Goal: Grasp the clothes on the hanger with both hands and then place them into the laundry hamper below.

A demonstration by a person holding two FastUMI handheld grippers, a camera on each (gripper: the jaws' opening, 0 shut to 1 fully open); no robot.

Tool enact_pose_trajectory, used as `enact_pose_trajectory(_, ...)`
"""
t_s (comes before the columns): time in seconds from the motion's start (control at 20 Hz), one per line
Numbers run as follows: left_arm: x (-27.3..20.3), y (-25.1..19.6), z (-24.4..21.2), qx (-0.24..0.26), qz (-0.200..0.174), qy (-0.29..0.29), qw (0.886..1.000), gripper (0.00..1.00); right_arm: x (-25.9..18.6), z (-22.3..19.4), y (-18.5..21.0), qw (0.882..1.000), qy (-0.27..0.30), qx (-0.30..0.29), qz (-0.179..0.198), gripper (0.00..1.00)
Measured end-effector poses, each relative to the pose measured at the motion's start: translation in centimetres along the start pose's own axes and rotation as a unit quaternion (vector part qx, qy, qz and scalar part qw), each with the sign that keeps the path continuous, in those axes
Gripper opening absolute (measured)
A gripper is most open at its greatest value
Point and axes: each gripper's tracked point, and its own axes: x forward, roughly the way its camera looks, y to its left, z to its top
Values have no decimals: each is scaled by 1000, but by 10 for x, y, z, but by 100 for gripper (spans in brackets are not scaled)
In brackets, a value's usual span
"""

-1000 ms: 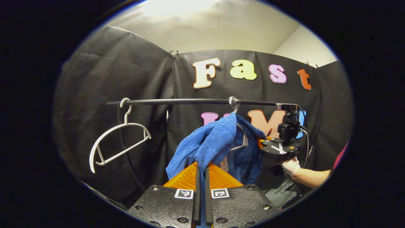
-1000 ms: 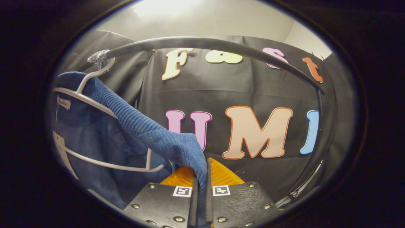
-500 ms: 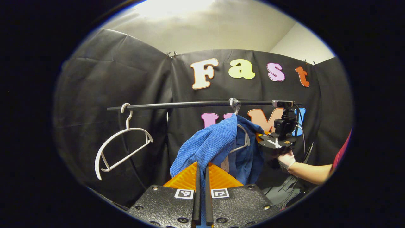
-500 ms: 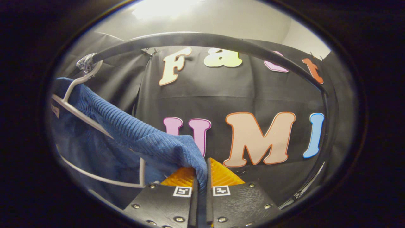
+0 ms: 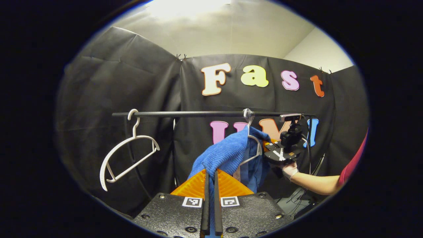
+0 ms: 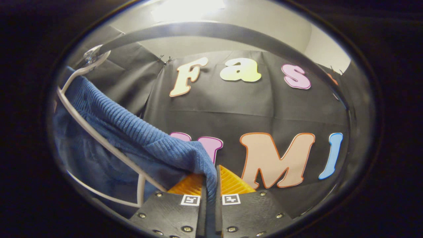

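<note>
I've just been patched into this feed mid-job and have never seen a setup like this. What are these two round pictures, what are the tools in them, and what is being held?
There is no robot arm here. A person holds a two-finger gripper in each hand, and a fisheye camera rides on each one, looking forward along its fingers.

In the left gripper view, the left gripper sits at the bottom, shut on a fold of the blue garment. Farther off you can see the other gripper and the hand holding it.

In the right gripper view, the right gripper is likewise shut on the same garment.

The garment is still draped over a white hanger hooked on a black rail. An empty white hanger hangs further along the rail. The garment looks pulled taut towards both grippers.
</note>
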Motion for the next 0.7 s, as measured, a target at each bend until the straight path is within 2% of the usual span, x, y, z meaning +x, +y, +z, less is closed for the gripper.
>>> enact_pose_trajectory(0.1,4,6,11,25,11,-9,1000,5,4,-6,-3,1000,1,-13,-1,10)
enact_pose_trajectory(0.2,7,21,33,49,41,-37,997,5,9,-20,-8,1000,19,-18,-2,10)
enact_pose_trajectory(0.3,2,37,52,66,65,-63,994,5,12,-17,-9,1000,10,-8,-1,8)
enact_pose_trajectory(0.35,4,43,51,71,74,-63,993,0,12,-12,-11,1000,2,-9,-2,10)
enact_pose_trajectory(0.4,8,48,48,73,80,-58,992,5,15,-10,-11,1000,0,-11,0,8)
enact_pose_trajectory(0.5,13,49,36,64,80,-45,994,0,15,-13,-13,1000,3,-15,1,10)
enact_pose_trajectory(0.7,22,33,11,42,64,-20,997,0,15,-12,-11,1000,-2,-21,4,10)
